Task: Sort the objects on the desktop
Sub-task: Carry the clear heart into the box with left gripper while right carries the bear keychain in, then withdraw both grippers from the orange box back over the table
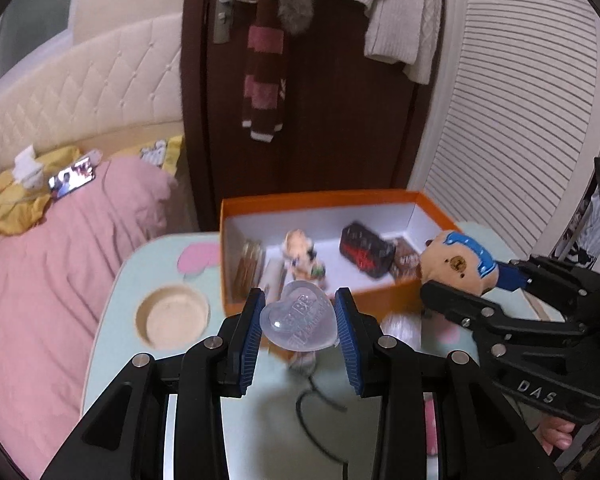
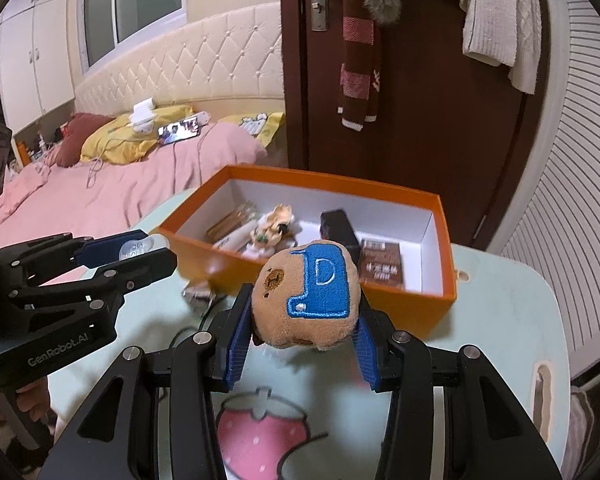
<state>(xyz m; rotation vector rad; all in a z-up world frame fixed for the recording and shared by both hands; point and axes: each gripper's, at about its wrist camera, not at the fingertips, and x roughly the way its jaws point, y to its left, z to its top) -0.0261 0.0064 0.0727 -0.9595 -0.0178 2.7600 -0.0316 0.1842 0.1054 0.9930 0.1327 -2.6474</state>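
Note:
My left gripper [image 1: 300, 322] is shut on a clear heart-shaped plastic case [image 1: 300, 320] and holds it above the pale green table, just in front of the orange box [image 1: 320, 200]. My right gripper [image 2: 300, 332] is shut on a brown plush toy with a blue "D" patch [image 2: 306, 292], held near the box's front wall [image 2: 400, 300]. The plush and right gripper also show in the left wrist view [image 1: 458, 262]. The box holds a small figurine [image 1: 300, 254], a dark tin [image 1: 364, 250], a brown packet [image 2: 381, 266] and a few other items.
The table [image 2: 500, 320] has a round cup recess [image 1: 172, 316], strawberry print [image 2: 260, 436], a slot at its right edge [image 2: 542, 396]. A small wrapped item with a black cord [image 1: 316, 396] lies below the heart case. A pink bed is at left, a dark door behind.

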